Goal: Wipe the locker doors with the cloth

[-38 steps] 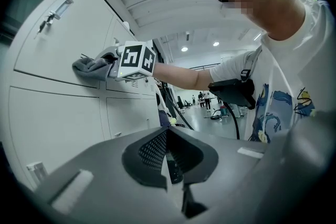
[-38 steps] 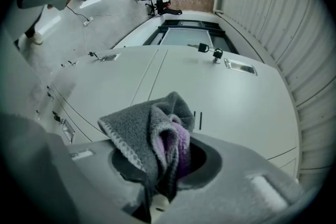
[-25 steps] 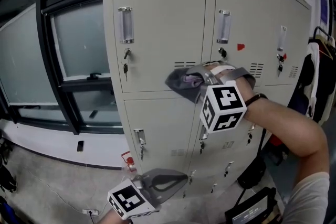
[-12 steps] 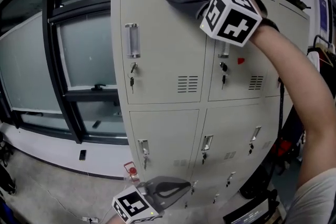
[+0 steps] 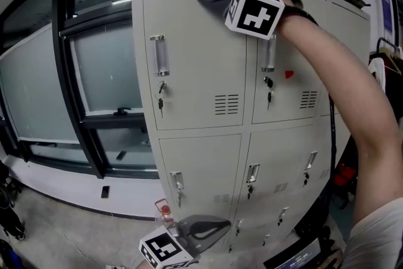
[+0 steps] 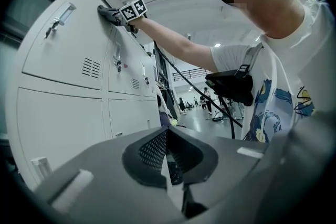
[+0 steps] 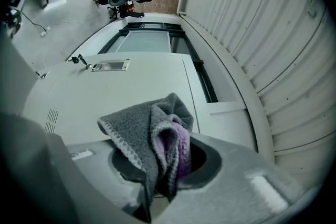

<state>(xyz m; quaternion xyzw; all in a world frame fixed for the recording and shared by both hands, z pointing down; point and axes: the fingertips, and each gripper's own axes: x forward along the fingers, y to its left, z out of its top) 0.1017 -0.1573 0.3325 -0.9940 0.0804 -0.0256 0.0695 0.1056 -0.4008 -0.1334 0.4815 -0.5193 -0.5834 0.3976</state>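
Beige locker doors (image 5: 195, 60), bunched grey-purple cloth (image 7: 140, 131) clamped in right tool (image 7: 165, 168), left tool (image 6: 169, 157) closed.

Head view faces the lockers (image 5: 201, 72) from close in, full height, left gripper (image 5: 217, 227) at its bottom edge. Left gripper view looks up along the lockers from low down, catching the right gripper (image 6: 107, 10) high up. Right gripper view sits right against the top-left door (image 7: 131, 92), and all three share that door
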